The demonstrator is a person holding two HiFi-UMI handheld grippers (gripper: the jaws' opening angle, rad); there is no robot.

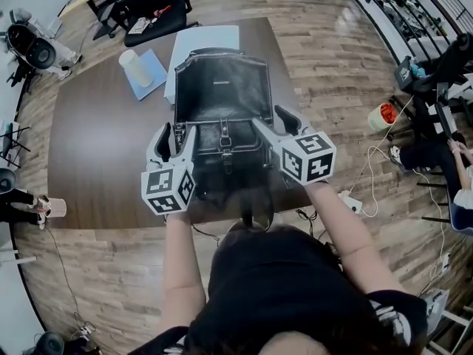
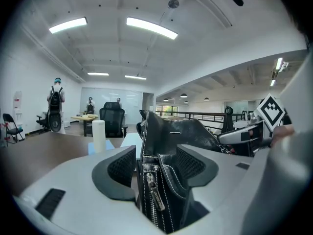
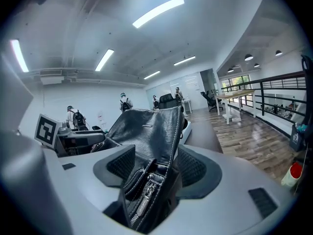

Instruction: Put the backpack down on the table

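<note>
A black leather backpack (image 1: 222, 95) rests on the dark brown table (image 1: 96, 146), near its front edge, and rises between both grippers. My left gripper (image 1: 176, 135) straddles the bag's left side seam and zipper (image 2: 152, 192); its jaws stand wide, and the left pad (image 2: 120, 168) is clear of the leather. My right gripper (image 1: 272, 119) straddles the right side seam the same way, its jaws wide, with the zipper (image 3: 146, 199) between the pads. In the left gripper view the backpack (image 2: 181, 131) fills the gap of my left gripper (image 2: 156, 155). The right gripper view shows the backpack (image 3: 146, 126) between the jaws of my right gripper (image 3: 154, 158).
A white roll (image 1: 135, 68) stands on a blue sheet at the back left of the table. A white board (image 1: 203, 39) lies behind the bag. An office chair (image 1: 151, 6) stands beyond the table. A power strip (image 1: 349, 202) and an orange-filled bucket (image 1: 382, 115) sit on the floor to the right.
</note>
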